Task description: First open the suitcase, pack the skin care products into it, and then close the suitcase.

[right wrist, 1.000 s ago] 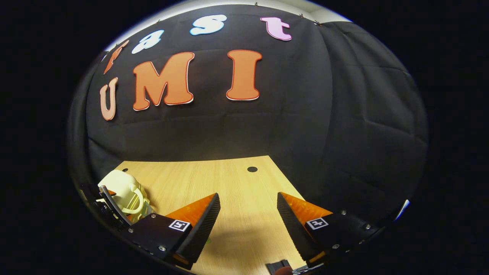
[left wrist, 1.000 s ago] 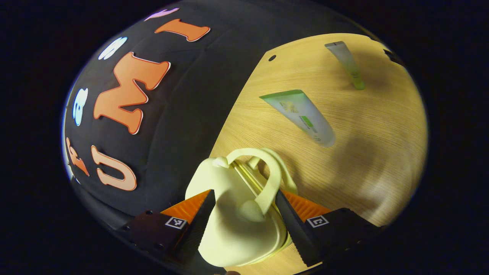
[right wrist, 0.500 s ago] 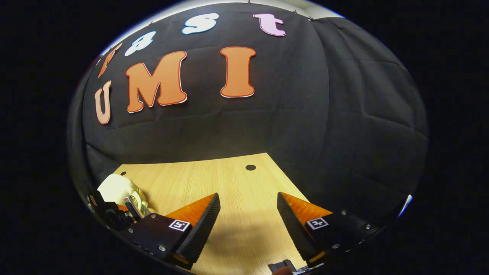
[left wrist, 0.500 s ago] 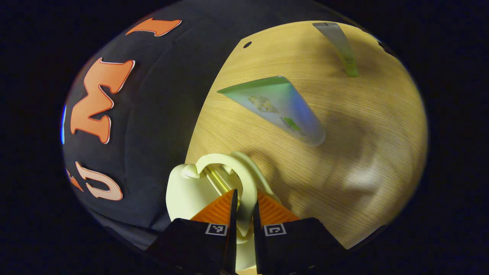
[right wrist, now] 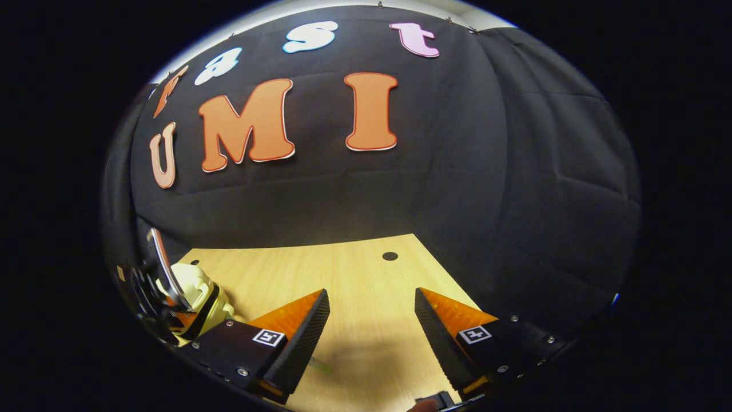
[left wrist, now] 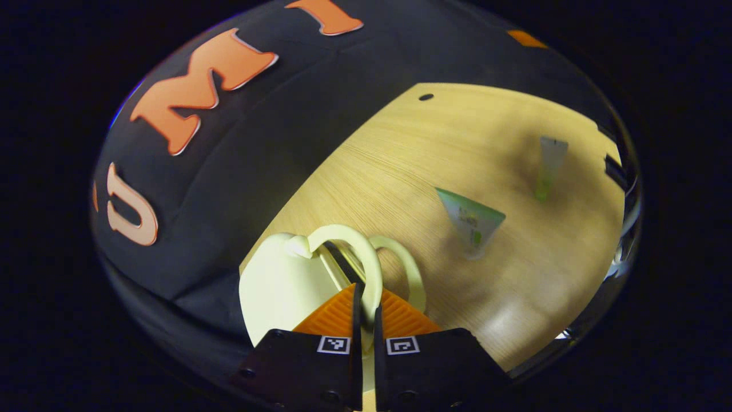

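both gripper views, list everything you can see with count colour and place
suitcase: 1, pale cream, small, with two looped handles, on the table's near left by the black cloth
larger tube: 1, white with green end, lying mid-table
smaller tube: 1, pale with green tip, farther right on the table
table: 1, light wood, with a dark hole near its far edge
left gripper: 1, shut on one suitcase handle
right gripper: 1, open, above bare table

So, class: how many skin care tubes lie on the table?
2. The larger tube lies mid-table, right of the suitcase; the slim tube lies farther right. Others may be hidden.
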A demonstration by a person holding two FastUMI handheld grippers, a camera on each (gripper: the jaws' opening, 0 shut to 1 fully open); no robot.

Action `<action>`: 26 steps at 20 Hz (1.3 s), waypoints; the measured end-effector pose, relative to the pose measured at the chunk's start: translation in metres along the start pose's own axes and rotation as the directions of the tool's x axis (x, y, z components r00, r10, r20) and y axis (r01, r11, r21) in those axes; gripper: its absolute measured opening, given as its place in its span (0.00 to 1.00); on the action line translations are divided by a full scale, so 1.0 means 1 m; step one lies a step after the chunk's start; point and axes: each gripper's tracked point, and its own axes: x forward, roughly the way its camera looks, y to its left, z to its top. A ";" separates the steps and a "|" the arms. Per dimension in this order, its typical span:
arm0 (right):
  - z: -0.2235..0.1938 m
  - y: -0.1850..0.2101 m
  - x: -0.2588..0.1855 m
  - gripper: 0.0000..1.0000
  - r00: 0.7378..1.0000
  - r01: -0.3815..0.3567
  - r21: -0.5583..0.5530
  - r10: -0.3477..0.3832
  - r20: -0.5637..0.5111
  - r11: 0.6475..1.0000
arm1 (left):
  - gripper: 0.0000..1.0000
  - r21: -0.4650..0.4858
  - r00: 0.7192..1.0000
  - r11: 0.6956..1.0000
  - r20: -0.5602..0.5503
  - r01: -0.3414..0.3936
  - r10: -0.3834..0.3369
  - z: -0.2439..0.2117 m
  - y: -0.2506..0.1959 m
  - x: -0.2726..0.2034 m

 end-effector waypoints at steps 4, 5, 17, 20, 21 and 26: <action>0.015 0.038 0.001 0.95 0.997 -0.067 0.030 0.065 0.035 0.997 | 0.08 -0.190 0.998 0.982 0.064 0.004 0.009 0.016 0.020 -0.012; 0.018 0.047 0.002 0.95 0.996 -0.075 0.026 0.074 0.044 0.997 | 0.08 -0.252 0.997 0.968 0.075 0.017 0.002 0.020 0.026 -0.013; 0.047 0.136 -0.001 0.95 0.987 -0.152 0.149 0.142 0.079 0.977 | 0.08 -0.649 0.984 0.761 0.145 0.018 0.101 0.014 0.072 -0.006; 0.052 0.154 -0.004 0.95 0.988 -0.134 0.125 0.124 0.087 0.983 | 0.08 -0.667 0.984 0.745 0.127 -0.009 0.125 0.005 0.080 -0.001; 0.055 0.161 -0.006 0.95 0.988 -0.132 0.118 0.121 0.093 0.984 | 0.08 -0.673 0.985 0.740 0.122 -0.011 0.125 0.002 0.082 0.001; 0.053 0.198 -0.012 0.95 0.987 -0.144 0.113 0.135 0.087 0.983 | 0.07 -0.735 0.993 0.677 0.052 -0.035 0.107 -0.036 0.085 0.020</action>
